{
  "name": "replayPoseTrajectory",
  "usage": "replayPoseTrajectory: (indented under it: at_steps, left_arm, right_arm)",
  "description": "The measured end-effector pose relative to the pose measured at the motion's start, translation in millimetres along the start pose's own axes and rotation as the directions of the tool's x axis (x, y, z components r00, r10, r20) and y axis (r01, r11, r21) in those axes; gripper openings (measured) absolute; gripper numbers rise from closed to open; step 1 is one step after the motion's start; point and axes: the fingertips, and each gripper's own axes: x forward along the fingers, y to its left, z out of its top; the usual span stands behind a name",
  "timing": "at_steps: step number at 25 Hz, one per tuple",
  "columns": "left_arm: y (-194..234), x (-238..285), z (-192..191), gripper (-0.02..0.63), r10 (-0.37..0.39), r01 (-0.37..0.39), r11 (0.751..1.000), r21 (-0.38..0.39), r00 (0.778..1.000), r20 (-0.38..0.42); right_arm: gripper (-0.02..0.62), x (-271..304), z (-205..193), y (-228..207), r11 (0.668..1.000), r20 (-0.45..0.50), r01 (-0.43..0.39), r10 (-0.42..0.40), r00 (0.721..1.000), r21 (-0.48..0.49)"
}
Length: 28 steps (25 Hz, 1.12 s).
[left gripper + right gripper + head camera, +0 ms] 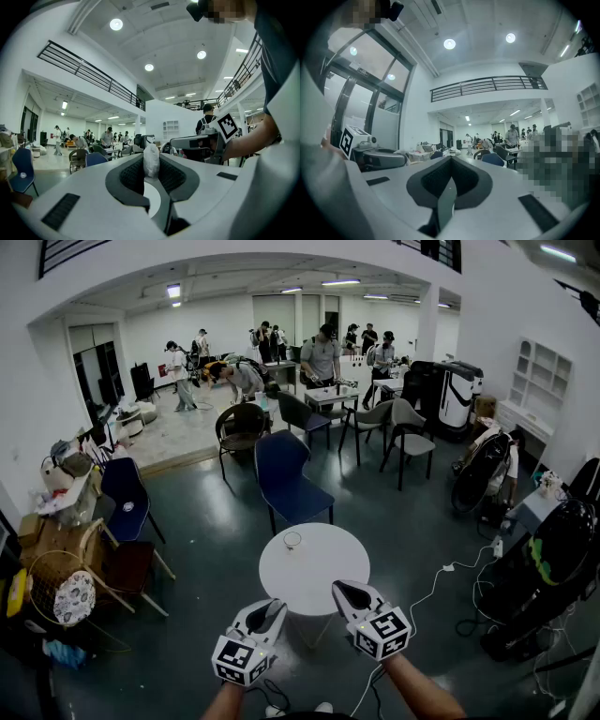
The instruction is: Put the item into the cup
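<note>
The left tool (273, 607) has its jaws partly closed on the item (151, 158), a small white lump with a crinkled, papery or cloth-like surface (which of the two cannot be told). The item is taller than it is wide, rounded at the top, and stands upright between the dark ribbed pads near the tips, pinched on both sides. The tool's shell is smooth matt grey plastic, and the pad recess forms a broad dark V.

The right tool (343, 588) is closed, with its ribbed pads meeting along a thin line and nothing between them. It is level and sits just to the right of the left tool.

Ahead of both tools is the counter (323, 579), a small round one with a plain white top. Both tools' tips reach over its near edge. The cup (292, 540), clear and glassy with a round rim, stands upright near the counter's far edge, beyond the left tool's tips and a little to their right, well apart from the item. Past it is a blue chair (281, 474) with a curved back
</note>
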Motion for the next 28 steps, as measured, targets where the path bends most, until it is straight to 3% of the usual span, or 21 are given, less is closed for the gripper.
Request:
replayPoseTrajectory:
  at_steps: [28]
  left_arm:
    - [-23, 37, -16, 0.069, 0.055, -0.056, 0.998, -0.018, 0.998, -0.02]
  right_arm:
    - [0.017, -13, -19, -55, 1.0, -0.014, -0.015, 0.016, 1.0, 0.024]
